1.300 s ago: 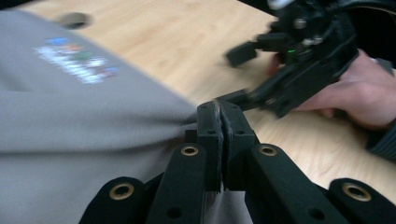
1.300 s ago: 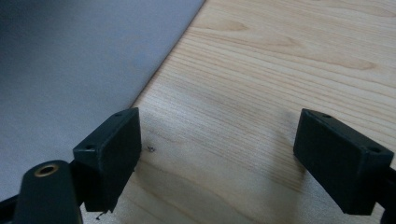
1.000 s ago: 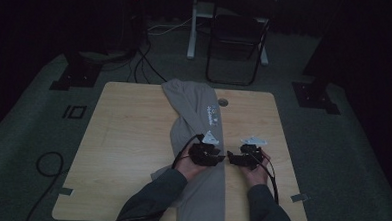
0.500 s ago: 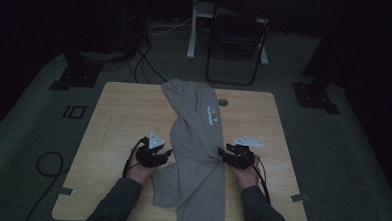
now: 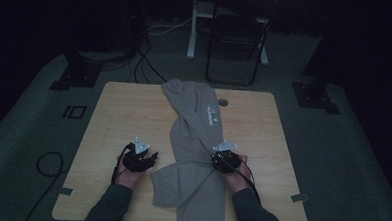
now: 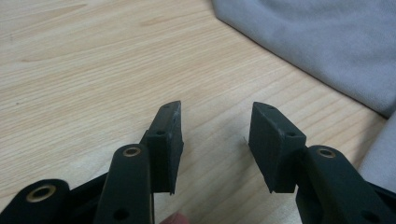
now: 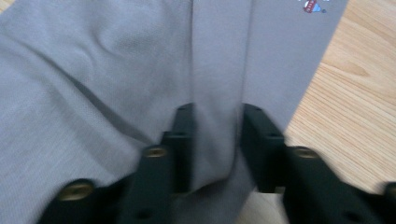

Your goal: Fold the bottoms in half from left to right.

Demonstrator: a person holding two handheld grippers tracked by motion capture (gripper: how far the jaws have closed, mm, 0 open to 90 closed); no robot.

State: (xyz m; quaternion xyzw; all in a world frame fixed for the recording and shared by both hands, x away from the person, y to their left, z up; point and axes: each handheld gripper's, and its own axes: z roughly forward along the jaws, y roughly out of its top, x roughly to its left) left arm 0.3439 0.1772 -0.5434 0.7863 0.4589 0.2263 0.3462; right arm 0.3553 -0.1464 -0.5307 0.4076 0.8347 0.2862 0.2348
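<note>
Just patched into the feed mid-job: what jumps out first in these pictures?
A long grey garment runs down the middle of the wooden table from the far edge to the near one. The right gripper has a fold of it between its jaws, which have just been closing at the cloth's right edge. The left gripper stands open over bare wood to the left of the cloth, nothing between its jaws.
</note>
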